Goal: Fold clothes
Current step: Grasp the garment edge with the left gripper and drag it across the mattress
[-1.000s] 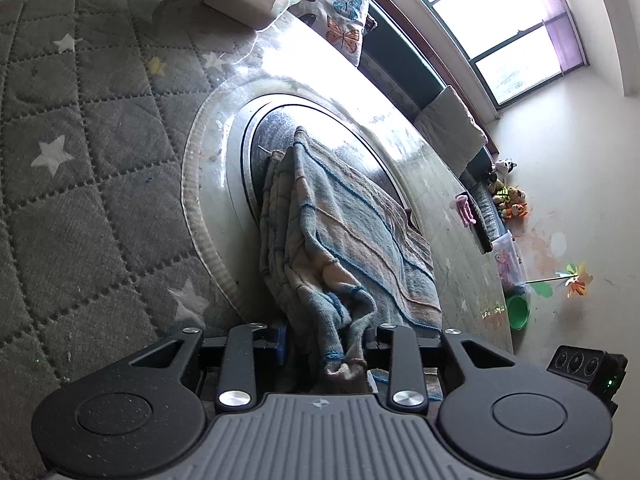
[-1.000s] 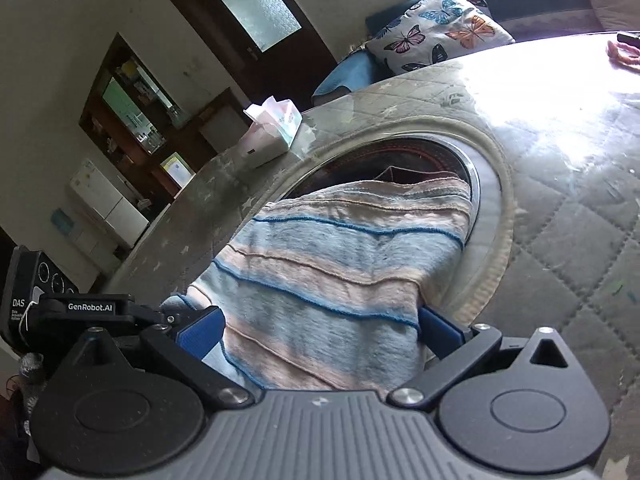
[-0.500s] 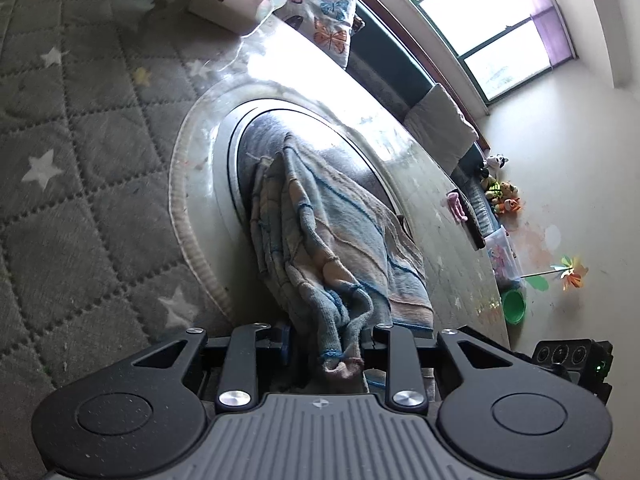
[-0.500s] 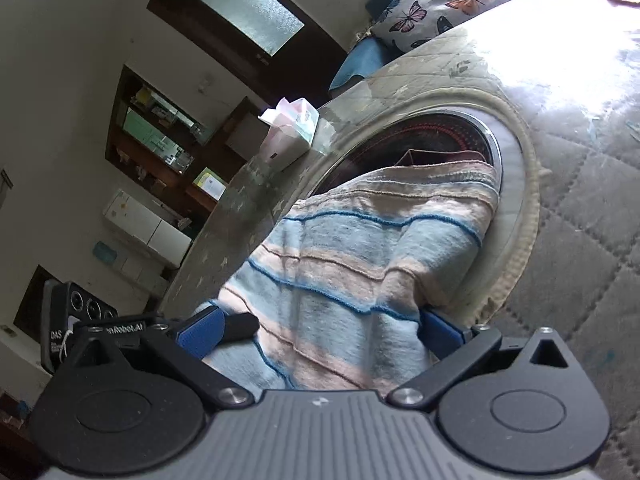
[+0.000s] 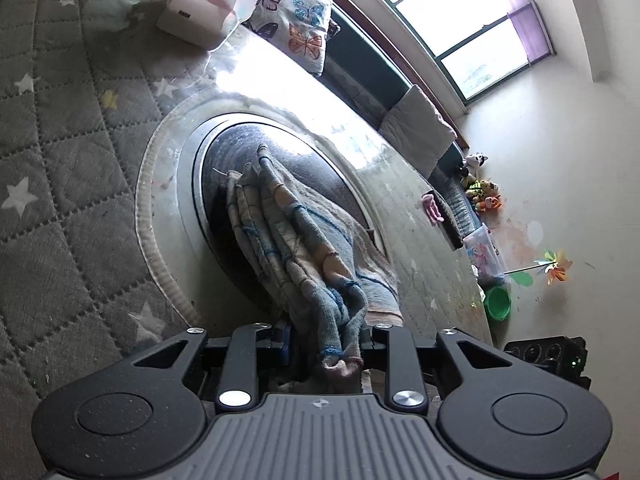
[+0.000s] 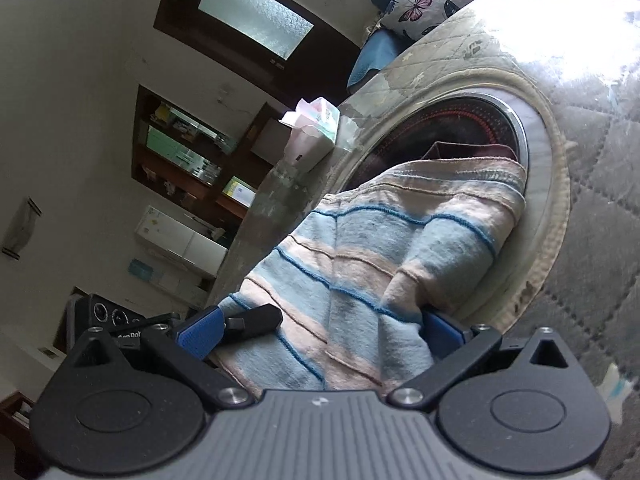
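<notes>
The striped cloth (image 5: 316, 264) lies bunched over the round dark disc (image 5: 280, 148) set in the quilted star-patterned mat (image 5: 60, 168), its far end resting on the disc and its near end lifted off it. The left gripper (image 5: 326, 340) is clamped on a gathered, folded edge of the cloth. In the right wrist view the cloth (image 6: 360, 264) spreads wide between the blue pads (image 6: 200, 330) of the right gripper (image 6: 320, 334), whose jaws stand far apart; whether they press the cloth I cannot tell. Beyond the disc sit a tissue box (image 6: 314, 128) and a butterfly cushion (image 5: 296, 24).
</notes>
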A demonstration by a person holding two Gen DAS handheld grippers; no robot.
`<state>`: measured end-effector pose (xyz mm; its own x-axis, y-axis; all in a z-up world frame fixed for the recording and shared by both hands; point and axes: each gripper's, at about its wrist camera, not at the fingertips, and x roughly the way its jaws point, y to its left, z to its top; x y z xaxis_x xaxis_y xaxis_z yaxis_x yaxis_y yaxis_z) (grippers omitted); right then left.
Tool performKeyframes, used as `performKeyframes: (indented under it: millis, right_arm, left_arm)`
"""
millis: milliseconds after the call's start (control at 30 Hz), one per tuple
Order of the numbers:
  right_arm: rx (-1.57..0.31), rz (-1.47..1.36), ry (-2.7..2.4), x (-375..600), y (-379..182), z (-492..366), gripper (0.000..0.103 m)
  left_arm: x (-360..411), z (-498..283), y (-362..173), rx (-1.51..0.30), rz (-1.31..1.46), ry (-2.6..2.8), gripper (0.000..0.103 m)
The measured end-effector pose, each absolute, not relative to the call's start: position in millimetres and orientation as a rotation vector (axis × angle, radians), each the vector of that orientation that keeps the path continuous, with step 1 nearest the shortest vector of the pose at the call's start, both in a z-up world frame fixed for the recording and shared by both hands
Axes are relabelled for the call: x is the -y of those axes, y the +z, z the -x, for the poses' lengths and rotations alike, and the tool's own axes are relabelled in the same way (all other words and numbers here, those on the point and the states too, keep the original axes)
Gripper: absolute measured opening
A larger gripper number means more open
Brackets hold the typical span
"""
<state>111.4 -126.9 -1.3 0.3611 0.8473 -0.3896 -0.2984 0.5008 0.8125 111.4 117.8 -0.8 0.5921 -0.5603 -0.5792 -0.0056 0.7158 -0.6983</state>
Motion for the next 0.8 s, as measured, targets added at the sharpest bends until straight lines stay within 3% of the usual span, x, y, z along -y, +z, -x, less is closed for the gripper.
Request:
performKeyframes:
  millis: [433, 800]
  right_arm:
    - [-0.846, -0.837, 0.88, 150.2, 7.3, -104.1, 0.103]
    - [-0.751, -0.861, 0.799, 201.8, 26.2, -96.9, 0.103]
  left_arm:
    - [-94.3, -115.1, 23.9, -0.862, 0.664, -0.424, 0.028]
    - [-17.5, -139.8, 47.8, -0.867, 0.551, -0.548, 0.027]
